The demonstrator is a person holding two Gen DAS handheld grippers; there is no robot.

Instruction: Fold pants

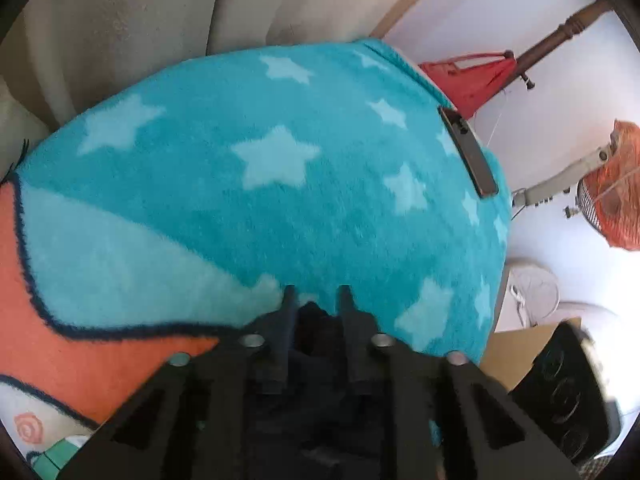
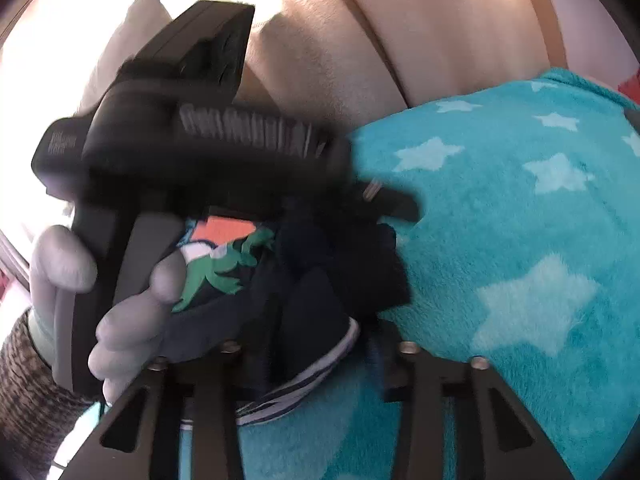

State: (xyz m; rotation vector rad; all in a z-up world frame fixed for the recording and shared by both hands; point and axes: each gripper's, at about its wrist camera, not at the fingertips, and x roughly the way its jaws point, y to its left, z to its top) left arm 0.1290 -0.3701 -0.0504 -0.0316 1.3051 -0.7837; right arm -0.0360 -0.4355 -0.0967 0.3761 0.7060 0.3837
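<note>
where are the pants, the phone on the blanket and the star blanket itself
pants [image 2: 320, 300]: right wrist view, dark bunched fabric above the striped waistband
phone [image 1: 470, 152]: left wrist view, middle of its dark body
star blanket [image 1: 276, 160]: left wrist view, on a pale star in the teal pile

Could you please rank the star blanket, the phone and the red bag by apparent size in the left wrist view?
1. Star blanket, largest by far.
2. Red bag.
3. Phone; close to the bag, which lies farther away.

A home living room — beige upholstered sofa cushions [image 1: 120, 20] behind a fluffy turquoise star-patterned blanket [image 1: 260, 200], a white pedestal fan [image 1: 532, 292] standing on the pale floor [image 1: 560, 80].
</note>
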